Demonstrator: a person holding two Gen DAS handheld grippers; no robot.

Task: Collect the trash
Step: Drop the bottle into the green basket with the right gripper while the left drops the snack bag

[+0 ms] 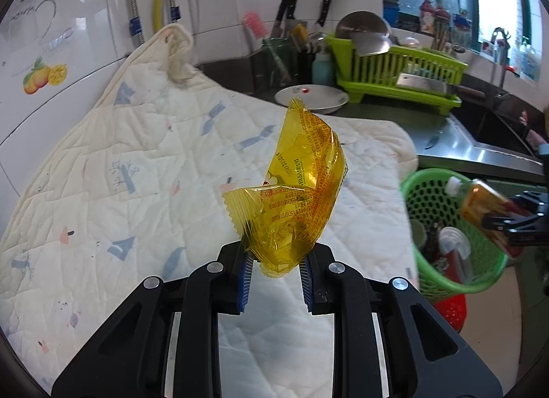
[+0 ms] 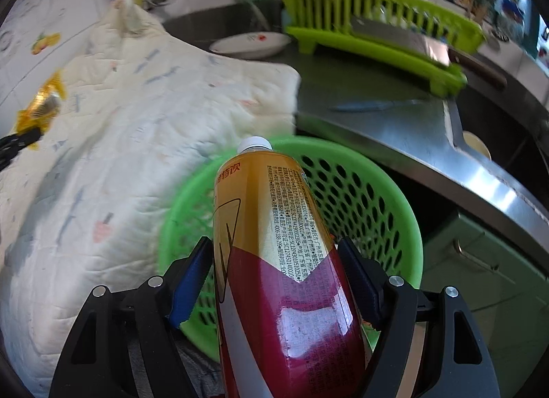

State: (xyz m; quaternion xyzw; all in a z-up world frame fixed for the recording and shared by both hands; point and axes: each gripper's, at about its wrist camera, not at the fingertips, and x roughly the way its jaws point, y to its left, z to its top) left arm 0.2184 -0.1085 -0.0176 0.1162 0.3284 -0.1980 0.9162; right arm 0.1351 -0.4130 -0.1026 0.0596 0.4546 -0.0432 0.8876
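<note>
While our left tool (image 1: 276, 272) pinches a crumpled yellow plastic wrapper (image 1: 298, 199), our right tool (image 2: 274, 281) grips a white-capped orange-and-maroon drink bottle (image 2: 274, 243), above a green perforated plastic basket (image 2: 360, 192).

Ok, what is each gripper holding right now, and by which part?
The left gripper pinches the crumpled yellow plastic wrapper by its lower end. The right gripper clamps the orange-and-maroon drink bottle around its lower body.
</note>
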